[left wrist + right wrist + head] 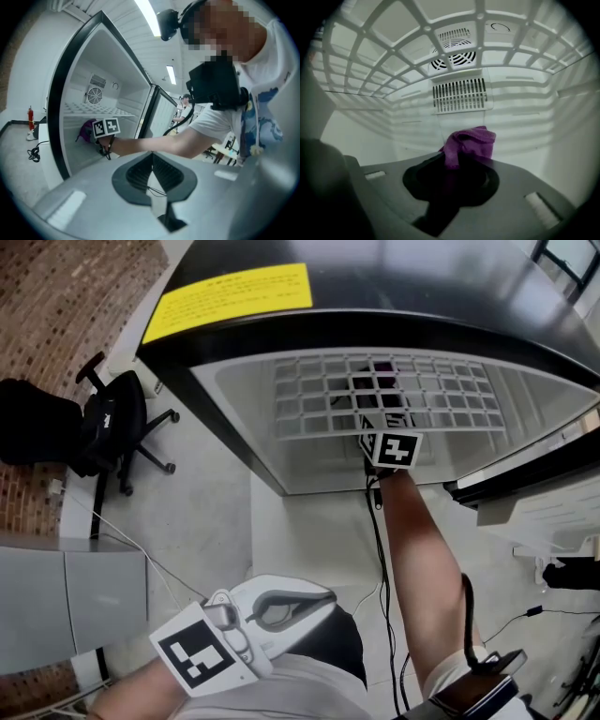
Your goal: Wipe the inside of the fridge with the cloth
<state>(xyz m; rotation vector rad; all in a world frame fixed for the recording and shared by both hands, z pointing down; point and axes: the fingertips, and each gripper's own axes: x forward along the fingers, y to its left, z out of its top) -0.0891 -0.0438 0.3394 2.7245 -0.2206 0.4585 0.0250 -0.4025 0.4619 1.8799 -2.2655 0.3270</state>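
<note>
The fridge (pixel 394 306) stands open, black outside and white inside. My right gripper (pixel 379 401) reaches in under the white wire shelf (pixel 309 399), its marker cube showing below the shelf edge. It is shut on a purple cloth (pixel 469 144), which bunches out of the jaws close to the back wall with its vent grille (pixel 460 95). The left gripper view shows the cloth (pixel 86 129) as a purple lump beside the cube. My left gripper (pixel 323 598) hangs low outside the fridge, shut (pixel 152 161) with nothing in it.
A black office chair (pixel 103 423) stands left of the fridge on the pale floor. The open fridge door (pixel 525 486) is at the right. Black cables (pixel 380 559) trail below the fridge opening. A red bottle-like thing (pixel 30 117) stands left of the fridge.
</note>
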